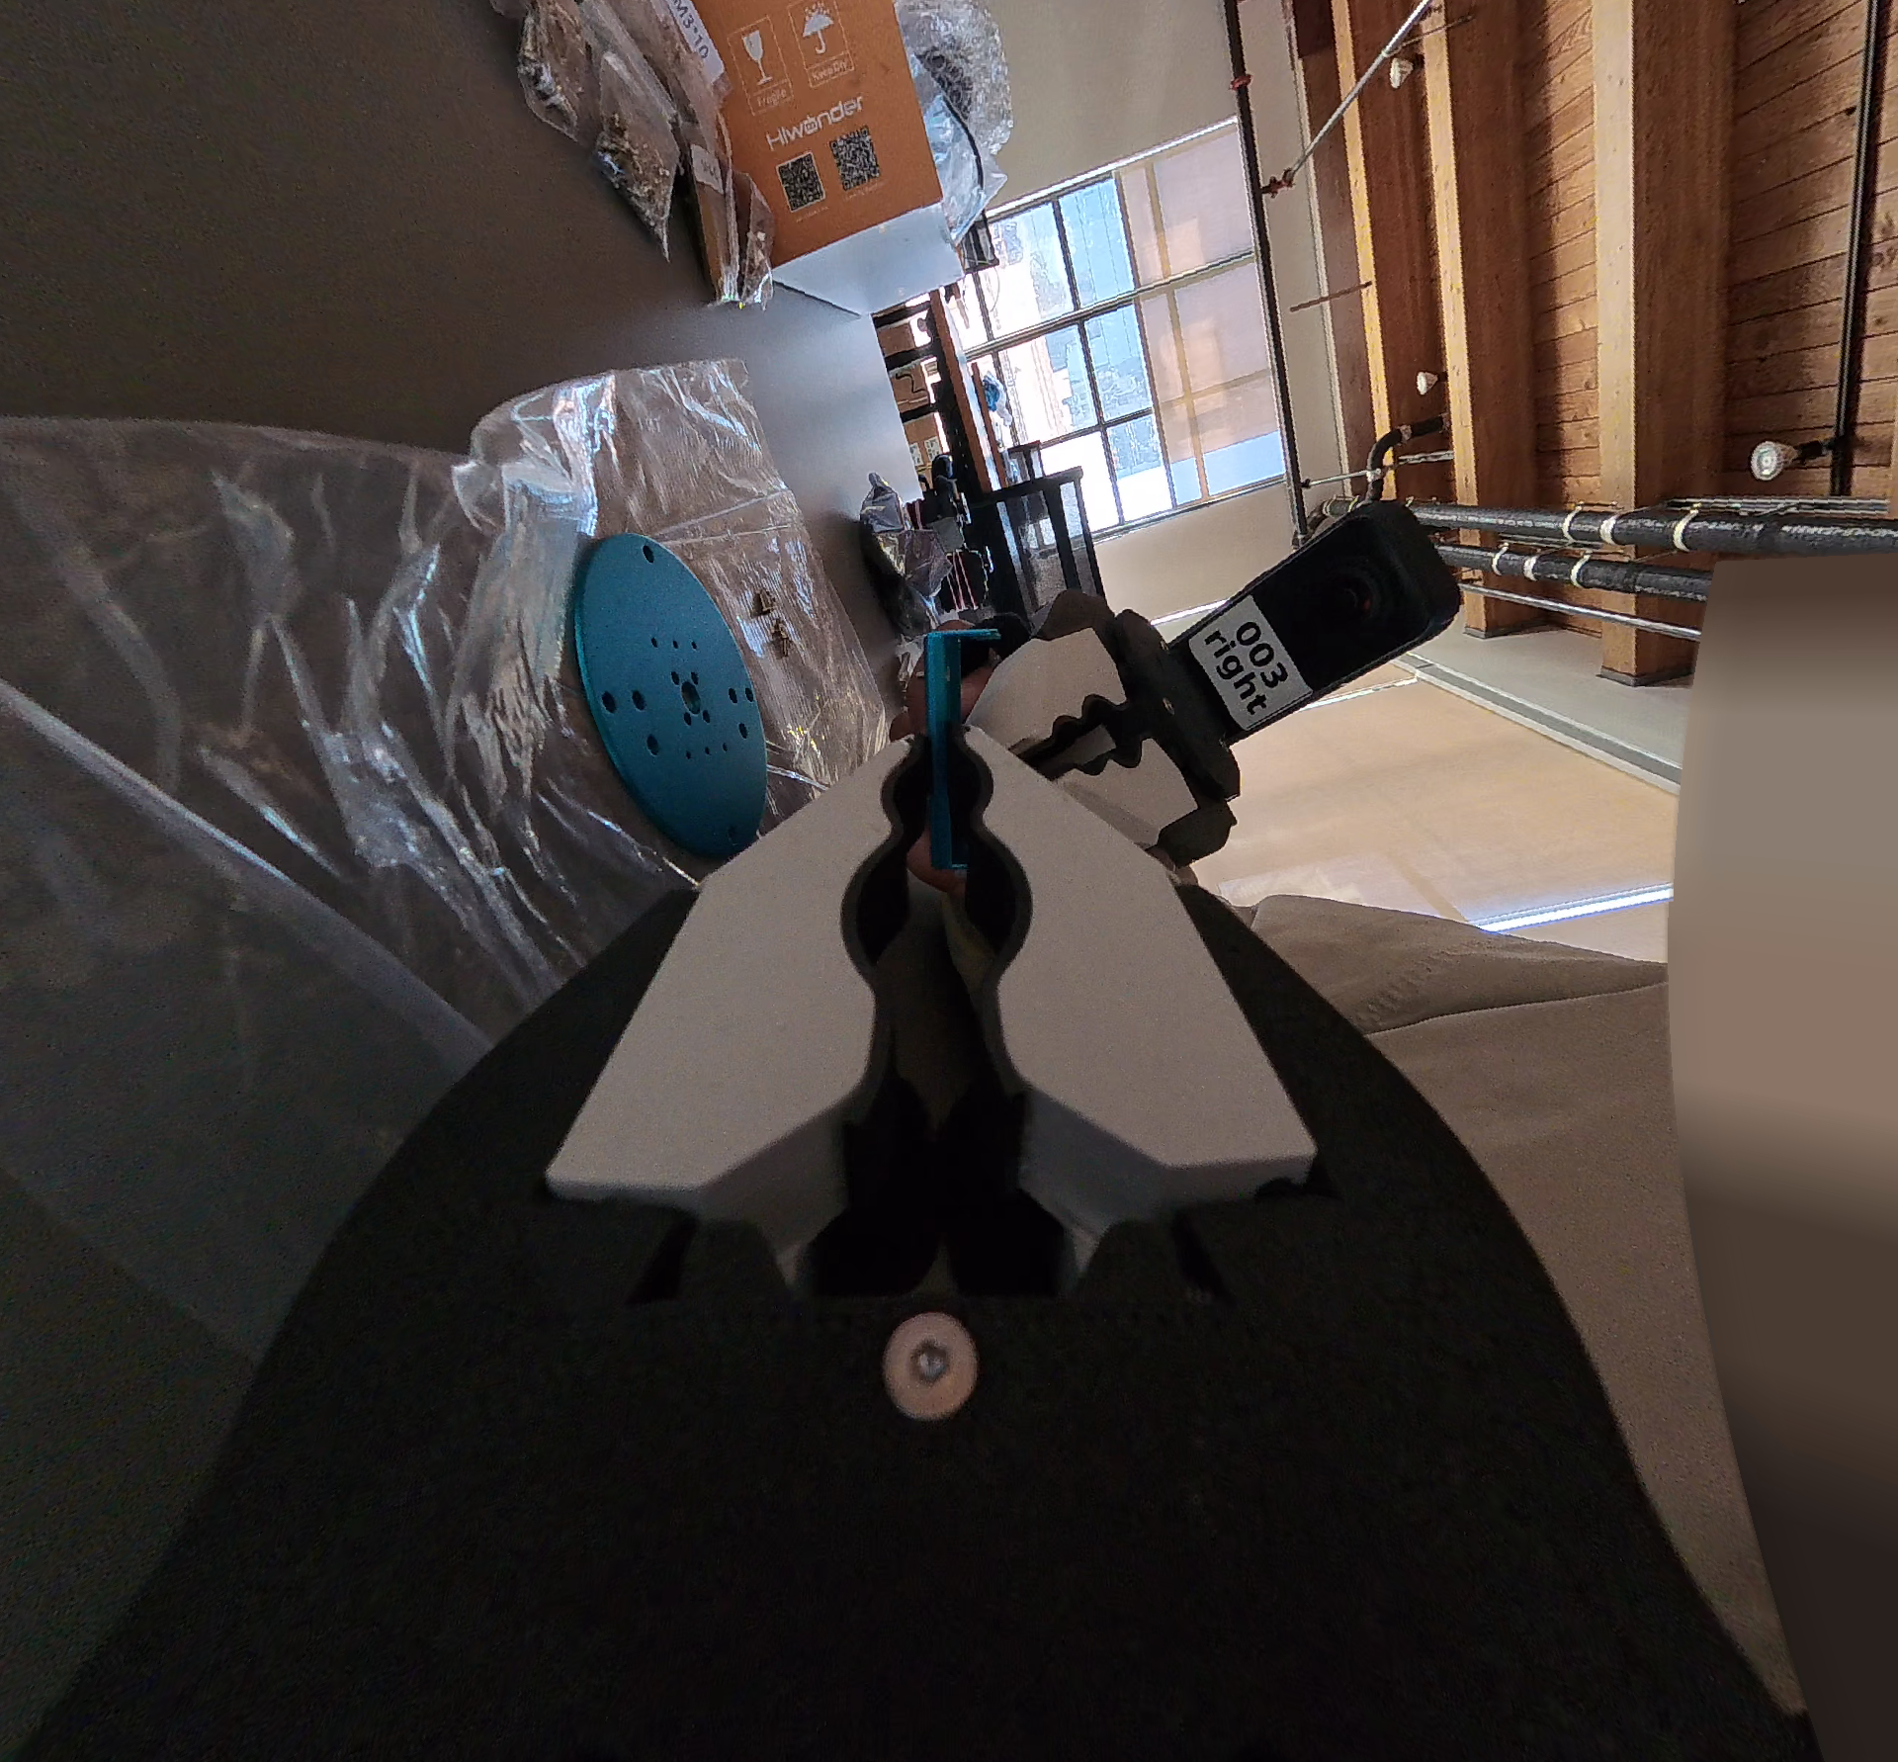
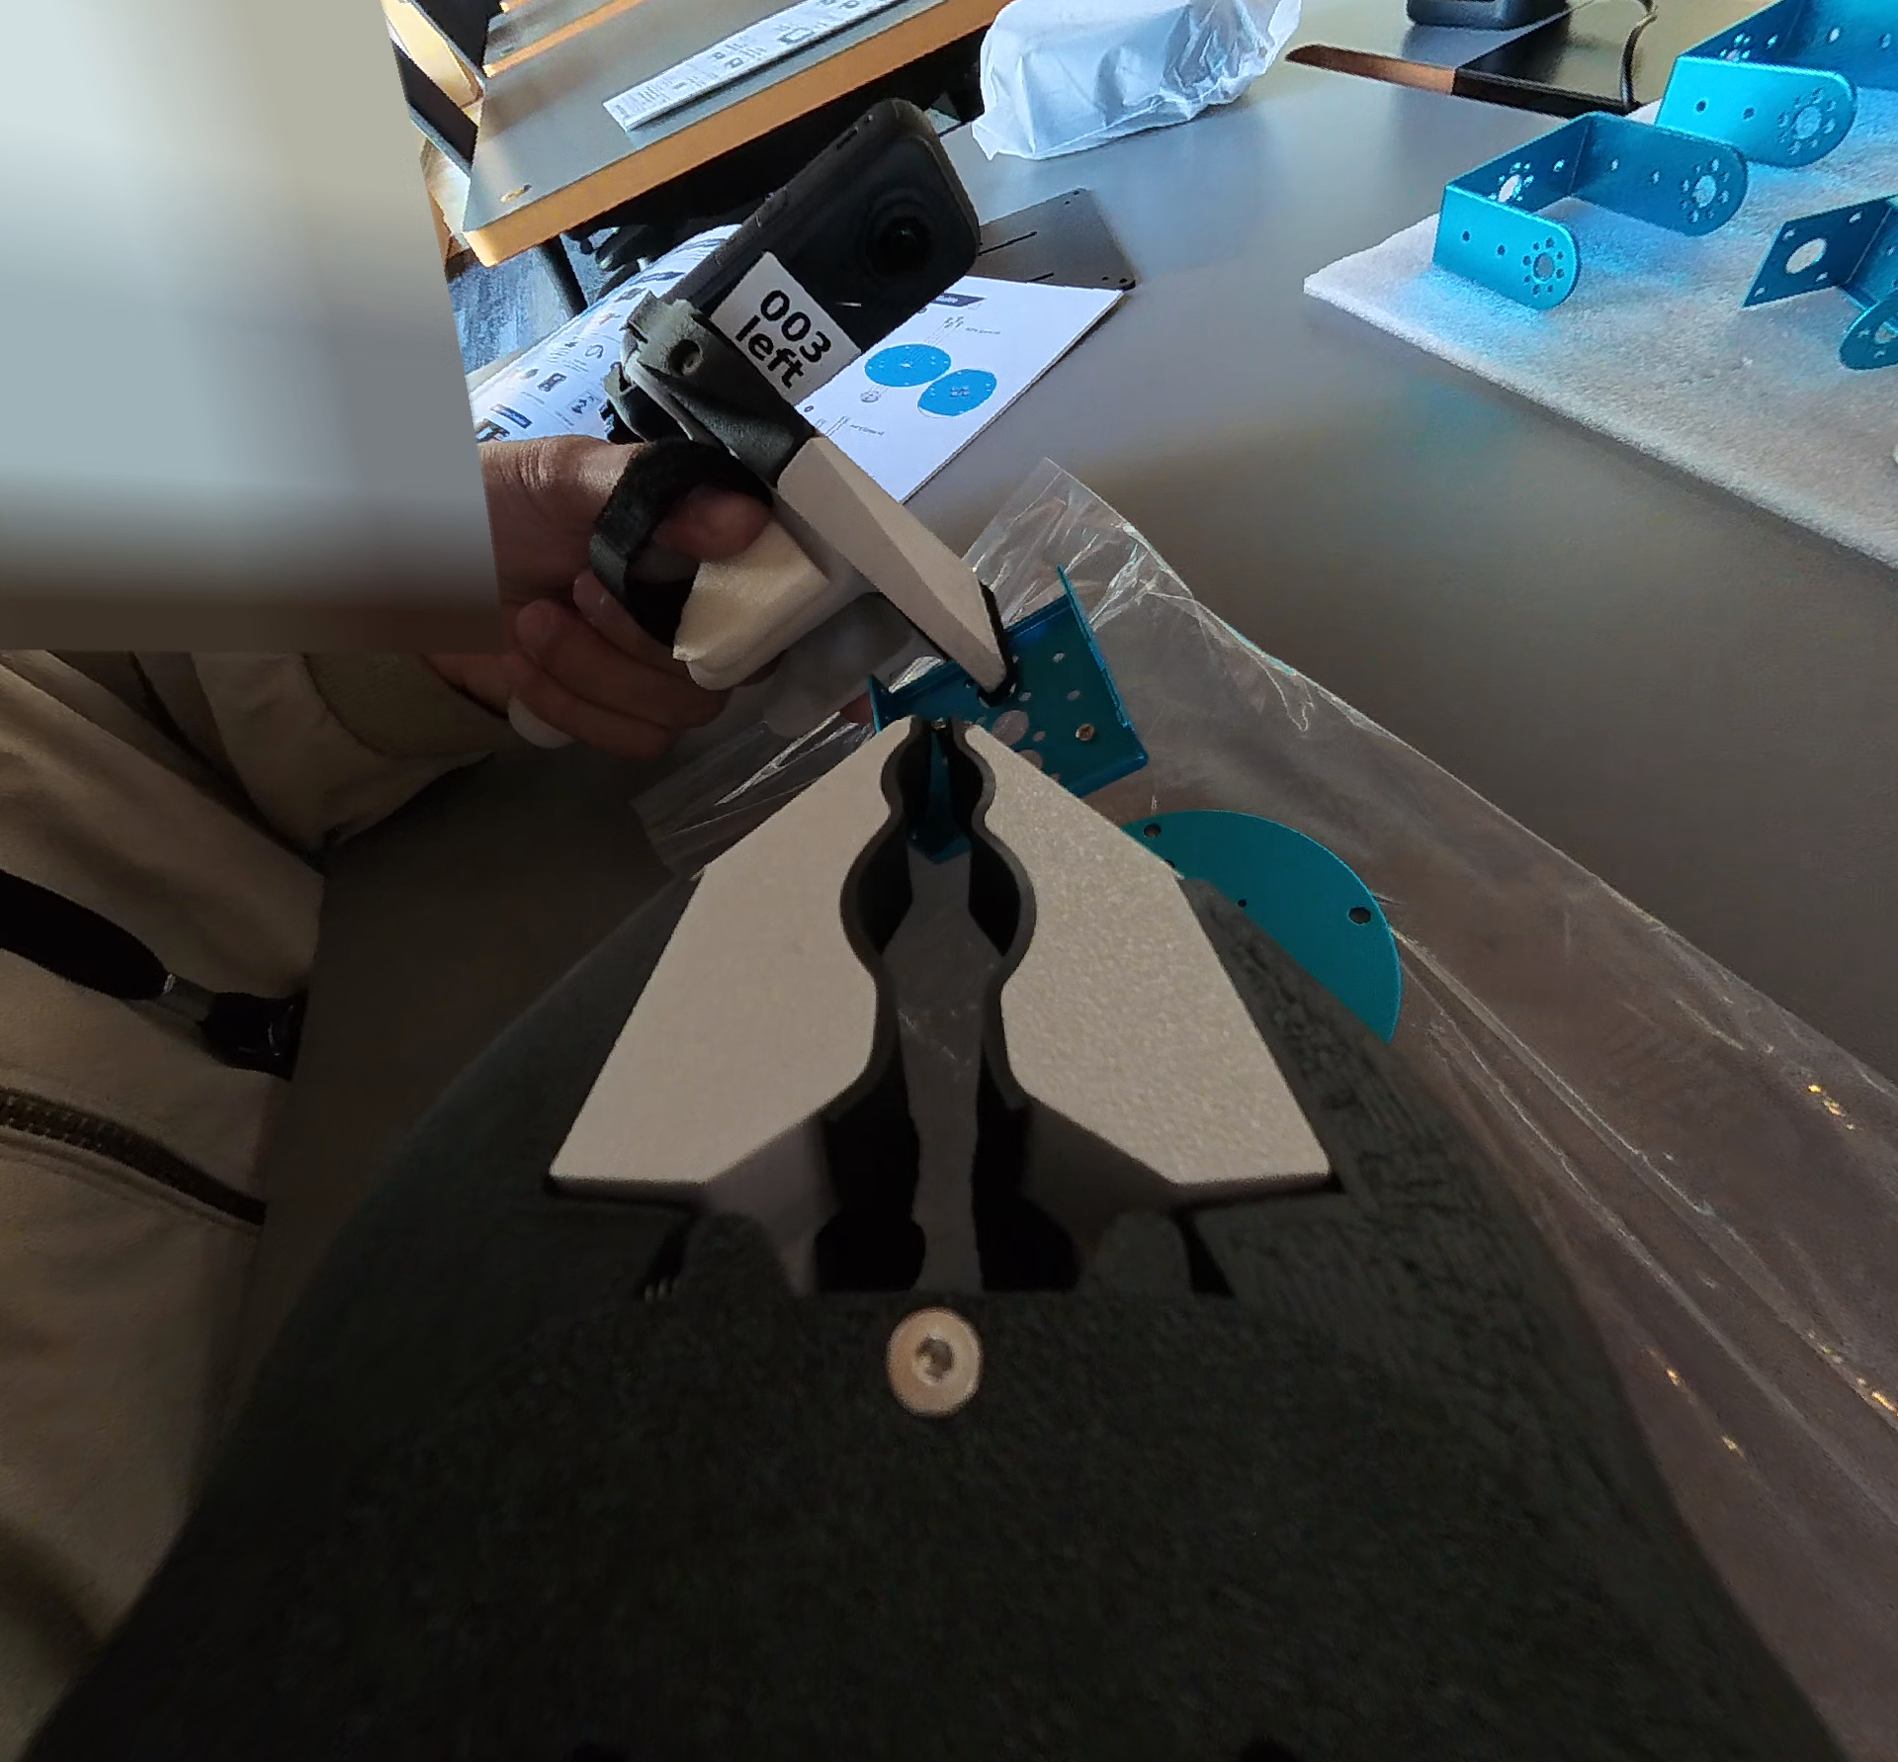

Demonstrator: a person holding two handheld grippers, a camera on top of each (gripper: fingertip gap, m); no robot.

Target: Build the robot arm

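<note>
Two claws we see clenched on one perforated blue metal bracket (image 2: pixel 1068 696): left claw (image 1: pixel 947 768), right claw (image 2: pixel 940 737) | blue drilled disc (image 1: pixel 668 701) on crinkled clear plastic (image 1: pixel 308 685) over grey desk (image 2: pixel 1438 480)

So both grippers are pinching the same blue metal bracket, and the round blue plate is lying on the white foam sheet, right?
Not quite. The round blue plate lies on clear plastic wrap, not the foam, as the right wrist view shows. The left gripper and right gripper both pinch the blue metal bracket.

Round plate (image 2: pixel 1299 901) on plastic sheet (image 2: pixel 1541 1045) on table (image 2: pixel 1438 439), brackets (image 2: pixel 1602 182) on foam pad (image 2: pixel 1643 398) behind
</note>
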